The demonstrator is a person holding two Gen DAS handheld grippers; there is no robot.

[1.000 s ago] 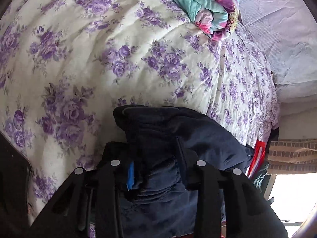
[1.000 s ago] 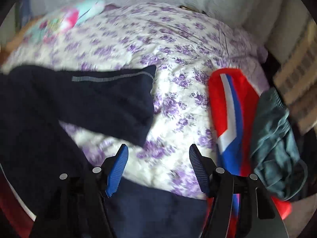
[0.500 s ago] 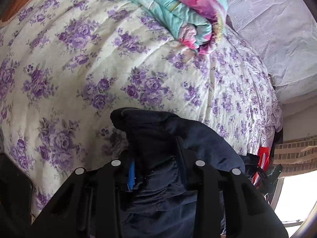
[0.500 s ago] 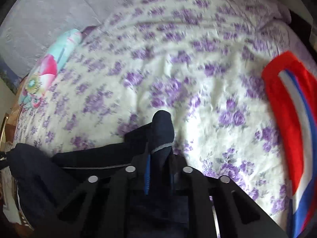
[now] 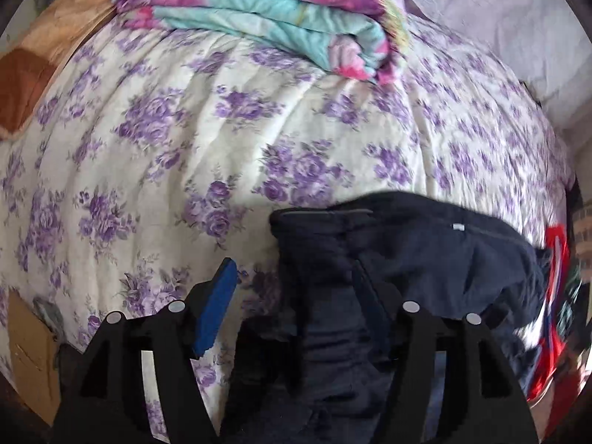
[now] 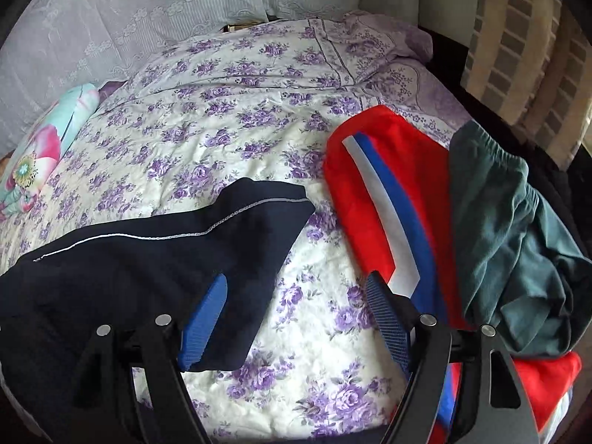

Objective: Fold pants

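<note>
- Jaws of the left gripper have just been opening and stand apart; its blue pad is clear of the cloth, while the other finger is dark against the navy pants and I cannot tell whether it touches them.
- Navy pants lie bunched on the floral bedspread between and beyond the left fingers, the waistband end heaped toward the far side.
- In the right wrist view, the right gripper has also just been opening; its jaws stand wide with nothing between them but bedspread.
- One pant leg with a pale stitched seam stretches across the bedspread, its hem end lying under the left-hand blue pad of that gripper.
- Just beside the other pad lies a red garment with white and blue stripes, and a dark green garment is heaped partly on it.
- Farther off, a folded teal and pink quilt rests on the bed.
- Pale lace curtain hangs behind the bed.
</note>
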